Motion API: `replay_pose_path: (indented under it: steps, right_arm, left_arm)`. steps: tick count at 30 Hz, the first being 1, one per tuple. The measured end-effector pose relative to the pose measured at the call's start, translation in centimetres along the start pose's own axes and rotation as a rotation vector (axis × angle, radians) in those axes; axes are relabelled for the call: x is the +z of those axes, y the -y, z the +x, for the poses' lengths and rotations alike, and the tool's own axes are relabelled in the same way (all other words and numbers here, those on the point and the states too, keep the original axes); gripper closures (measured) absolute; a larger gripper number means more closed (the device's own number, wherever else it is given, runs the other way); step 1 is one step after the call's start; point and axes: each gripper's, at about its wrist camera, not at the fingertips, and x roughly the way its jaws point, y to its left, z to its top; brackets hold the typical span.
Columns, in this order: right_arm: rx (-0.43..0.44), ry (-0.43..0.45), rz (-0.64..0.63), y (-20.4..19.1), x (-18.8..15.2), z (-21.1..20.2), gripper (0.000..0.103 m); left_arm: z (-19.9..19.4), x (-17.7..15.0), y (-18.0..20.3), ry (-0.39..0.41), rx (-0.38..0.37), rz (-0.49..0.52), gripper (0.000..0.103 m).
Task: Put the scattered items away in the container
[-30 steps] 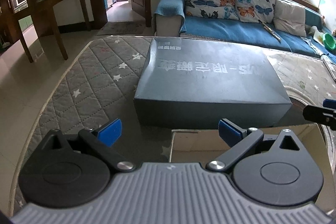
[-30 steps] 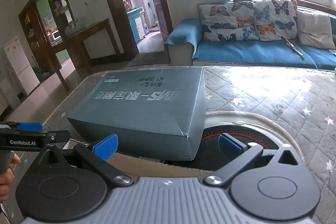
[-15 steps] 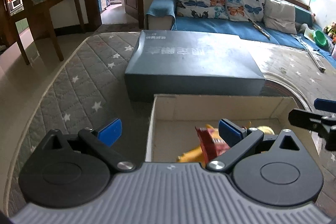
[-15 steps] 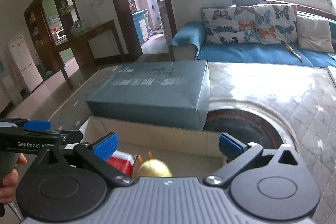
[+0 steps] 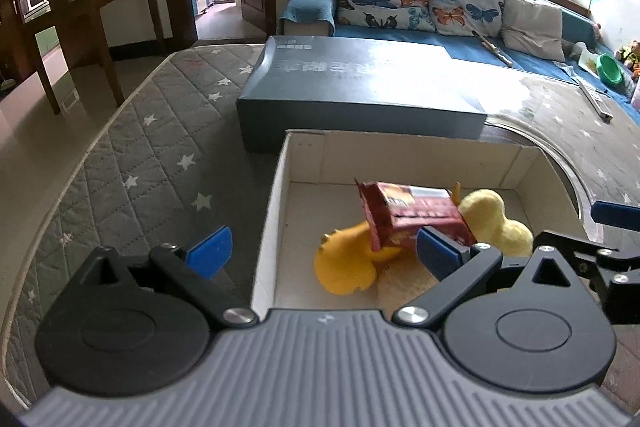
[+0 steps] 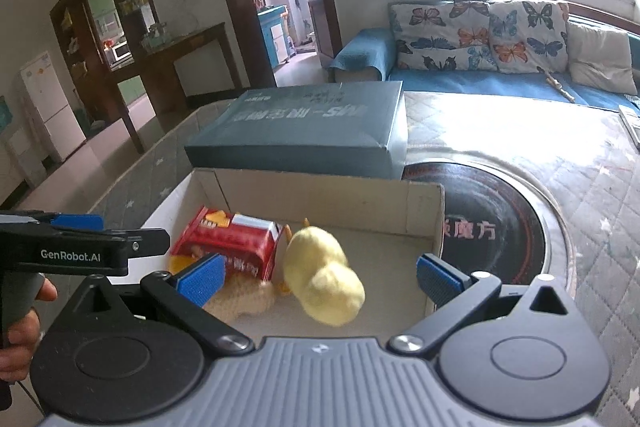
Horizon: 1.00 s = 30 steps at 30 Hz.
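While the quilted mat fills the left of the left wrist view, the left gripper hangs over the left wall of the open box, its jaws spread wide with nothing between them; one blue pad sits above the mat and the other inside the box. Within the box an orange toy lies at the near left, a red packet rests tilted on top of it, and a yellow plush lies just to the right, touching the packet. Beyond the box stands a dark lid, close against its far wall, with the blue sofa behind. At the far right edge the right gripper shows only in part. In the right wrist view, a hand at the far left grips the left tool's handle, and that tool reaches over the box's left side. Rightward, the right gripper hovers over the box, jaws wide apart and empty, the plush lying between and below its pads. Right of the box a round dark plate lies in the mat.
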Motion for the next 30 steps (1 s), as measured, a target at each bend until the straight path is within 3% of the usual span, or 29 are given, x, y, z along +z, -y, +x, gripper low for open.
replay_pose_path:
  steps: [12, 30]
  right_arm:
    - [0.001, -0.001, -0.001, 0.3, -1.7, -1.6, 0.000]
    - [-0.004, 0.004, -0.007, 0.4, -1.0, -1.3, 0.000]
  left_arm:
    - [-0.9, -1.3, 1.8, 0.019, 0.010, 0.038, 0.003]
    - [-0.7, -0.7, 1.4, 0.014, 0.009, 0.023, 0.003]
